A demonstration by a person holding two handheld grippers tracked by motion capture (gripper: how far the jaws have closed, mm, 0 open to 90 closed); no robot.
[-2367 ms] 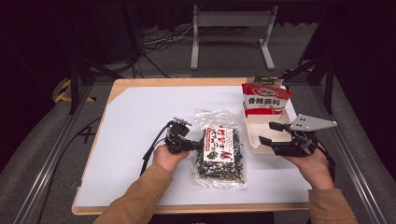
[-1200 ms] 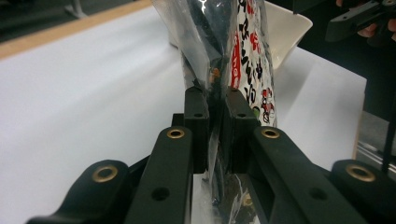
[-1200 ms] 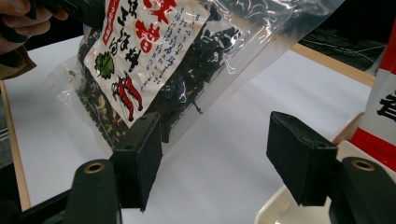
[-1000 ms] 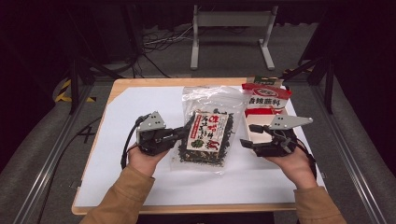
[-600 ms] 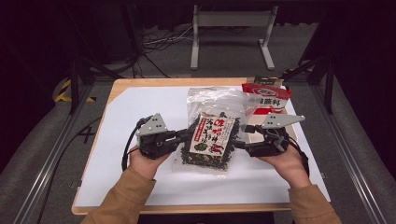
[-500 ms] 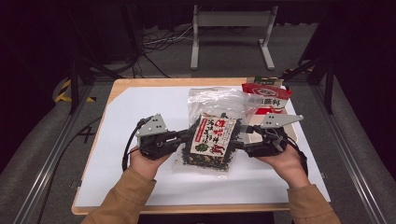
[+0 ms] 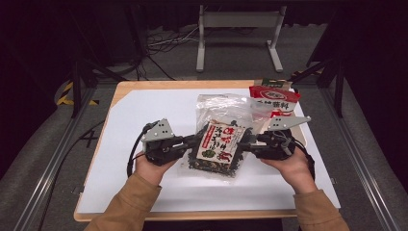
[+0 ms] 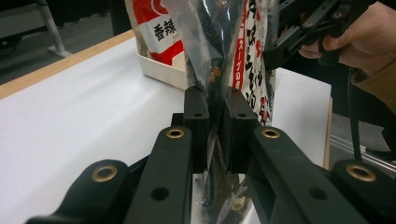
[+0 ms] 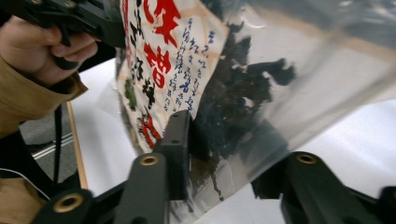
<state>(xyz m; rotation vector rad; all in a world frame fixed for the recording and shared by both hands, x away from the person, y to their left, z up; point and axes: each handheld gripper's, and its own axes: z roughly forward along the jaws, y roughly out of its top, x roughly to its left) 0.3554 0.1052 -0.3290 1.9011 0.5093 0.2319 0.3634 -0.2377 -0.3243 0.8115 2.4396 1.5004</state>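
A clear bag of dark dried seaweed [image 7: 221,144] with a red and white label hangs above the table between both grippers. My left gripper [image 7: 195,142] is shut on the bag's left edge; in the left gripper view its pads [image 8: 196,112] pinch the thin plastic [image 8: 252,70]. My right gripper [image 7: 243,144] is at the bag's right edge. Its jaws have just been closing with the bag [image 9: 187,56] between them. In the right gripper view [image 9: 222,135] one pad [image 9: 180,135] touches the label side, while the other stands off behind the clear film.
A red and white packet [image 7: 273,98] stands in a white tray [image 8: 163,74] at the table's right rear, just behind the bag. The white mat [image 7: 144,110] lies bare to the left and front. Dark floor and metal rails surround the wooden table edge [image 7: 192,84].
The left gripper has raised the bag off the mat and tilted it upright. The right gripper has moved left to the bag's right edge and its jaws have narrowed around it.
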